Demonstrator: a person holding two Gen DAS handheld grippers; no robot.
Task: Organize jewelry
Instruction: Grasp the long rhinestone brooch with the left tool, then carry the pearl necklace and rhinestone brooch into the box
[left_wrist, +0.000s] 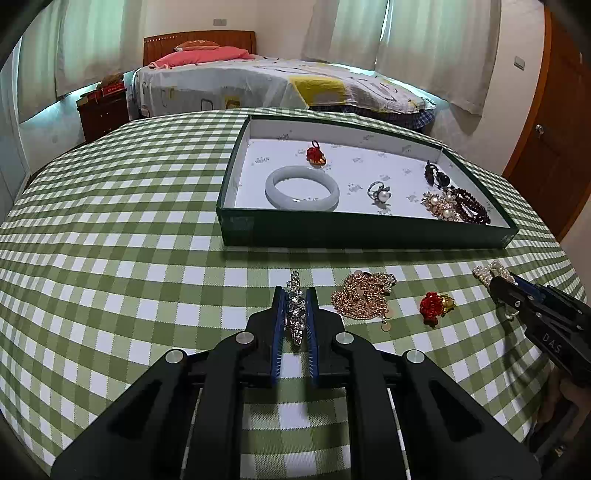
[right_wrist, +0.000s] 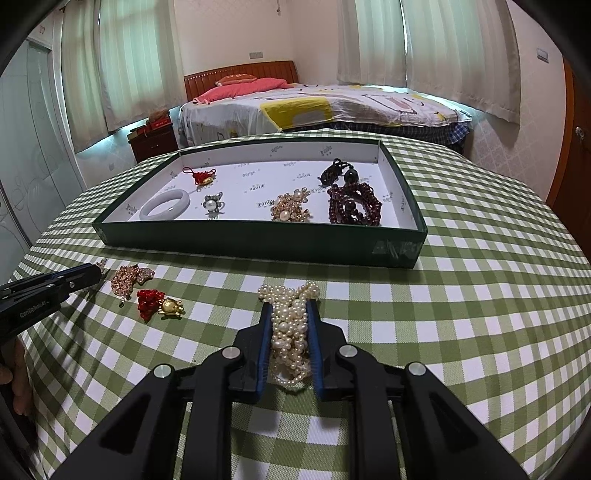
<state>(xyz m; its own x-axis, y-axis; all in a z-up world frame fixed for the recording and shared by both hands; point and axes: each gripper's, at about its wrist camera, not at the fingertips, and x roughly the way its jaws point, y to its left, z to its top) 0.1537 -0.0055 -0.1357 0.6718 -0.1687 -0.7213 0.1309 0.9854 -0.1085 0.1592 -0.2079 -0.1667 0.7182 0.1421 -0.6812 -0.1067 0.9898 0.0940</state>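
Observation:
My left gripper (left_wrist: 295, 291) is shut on a silver crystal hairpin (left_wrist: 295, 314) that lies on the checked tablecloth in front of the green tray (left_wrist: 332, 232). My right gripper (right_wrist: 290, 306) is shut on a bundle of white pearl strands (right_wrist: 290, 332), also resting on the cloth. Between the two lie a rose-gold chain pile (left_wrist: 364, 295) and a red-and-gold charm (left_wrist: 436, 304). Inside the tray are a white jade bangle (left_wrist: 301, 187), a red knot charm (left_wrist: 316, 152), a pearl ring (left_wrist: 380, 192), a gold pearl brooch (right_wrist: 290, 208) and dark red bead bracelets (right_wrist: 354, 205).
The tray's white floor (right_wrist: 258, 184) has bare room in its middle. A bed (left_wrist: 277, 85) stands behind the round table, a dark nightstand (left_wrist: 101, 110) to its left and a wooden door (left_wrist: 554, 129) at the right. A person's hand (right_wrist: 16, 373) shows at the left edge.

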